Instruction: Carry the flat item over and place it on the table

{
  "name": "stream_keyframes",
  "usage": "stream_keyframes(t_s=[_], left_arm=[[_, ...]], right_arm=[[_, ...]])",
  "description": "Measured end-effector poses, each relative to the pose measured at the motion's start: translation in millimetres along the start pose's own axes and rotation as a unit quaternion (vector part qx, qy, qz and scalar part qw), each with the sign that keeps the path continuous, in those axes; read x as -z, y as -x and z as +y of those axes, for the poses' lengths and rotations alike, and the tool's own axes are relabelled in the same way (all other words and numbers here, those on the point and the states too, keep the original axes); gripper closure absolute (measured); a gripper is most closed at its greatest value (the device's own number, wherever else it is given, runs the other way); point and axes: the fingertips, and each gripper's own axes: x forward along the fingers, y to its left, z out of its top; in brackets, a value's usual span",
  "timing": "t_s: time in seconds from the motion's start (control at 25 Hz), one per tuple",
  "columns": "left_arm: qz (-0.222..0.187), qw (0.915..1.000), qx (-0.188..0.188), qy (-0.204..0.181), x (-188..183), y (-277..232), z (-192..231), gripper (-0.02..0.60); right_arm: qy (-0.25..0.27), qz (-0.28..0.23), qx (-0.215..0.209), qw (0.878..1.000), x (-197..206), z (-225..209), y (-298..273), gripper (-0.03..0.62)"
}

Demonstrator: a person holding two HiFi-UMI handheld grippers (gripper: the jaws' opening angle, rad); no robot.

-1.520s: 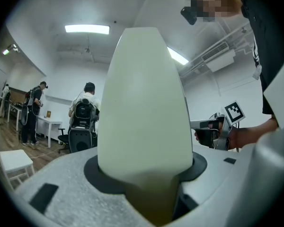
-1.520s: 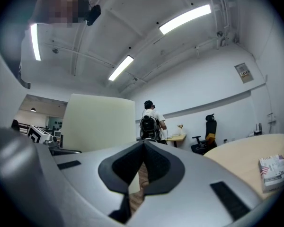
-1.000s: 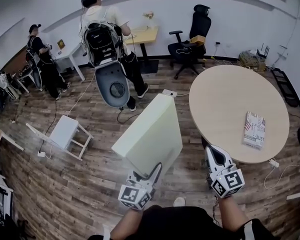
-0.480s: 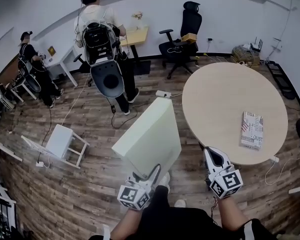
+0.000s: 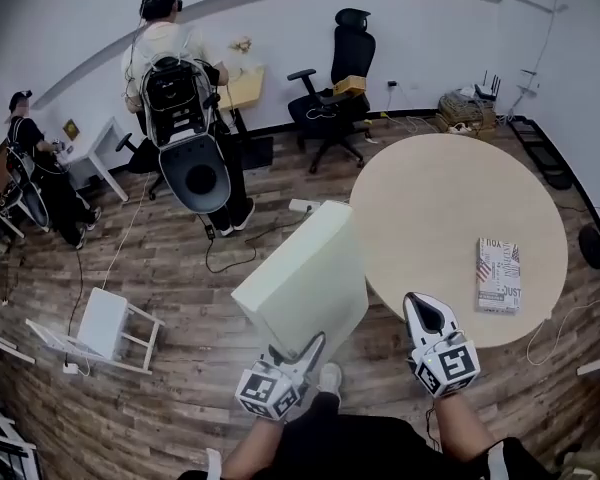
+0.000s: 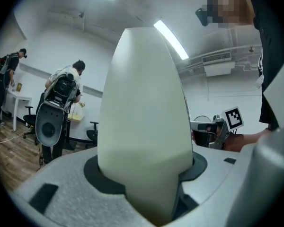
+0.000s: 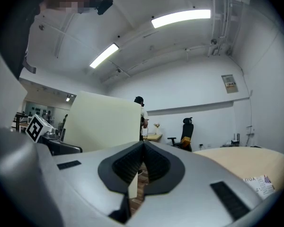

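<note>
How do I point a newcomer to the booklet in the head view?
Find the round light-wood table at right. Near its right edge lies a flat booklet, the only thing resting on the tabletop: white, black lettering, red-and-blue patch, unlike the plain foam slab held alongside.

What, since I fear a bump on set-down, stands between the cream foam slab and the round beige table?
Nothing visible does. The cream foam slab, clamped in the left gripper, overlaps the near rim of the round beige table in the head view. Only a printed flat box lies on it, off to the right.
</note>
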Motion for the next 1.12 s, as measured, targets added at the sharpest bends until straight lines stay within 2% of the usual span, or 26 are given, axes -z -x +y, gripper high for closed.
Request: stream_keyframes(t_s=[0.16,0.6,0.76,0.92,1.12], left_arm=[[0.007,0.9993,0.035,-0.011,-12,-36,16,0.318],[0.018,0.9930,0.116,-0.017,-28,-106,49,0.318],[0.021,0.9886,0.147,-0.023,-33,-128,54,0.318],[0.027,0.9821,0.184,-0.027,-36,-155,53,0.318],[0.037,0.9739,0.224,-0.007,-29,-190,47,0.318]], right_arm=[[0.035,-0.001,0.029,0.999,-13,-14,-24,0.597],[0.029,0.012,0.096,0.995,-12,-50,-70,0.597],[0.024,0.005,0.123,0.992,-15,-63,-83,0.597],[0.052,0.011,0.158,0.986,-19,-75,-83,0.597],[0.045,0.023,0.195,0.980,-9,-99,-75,0.597]])
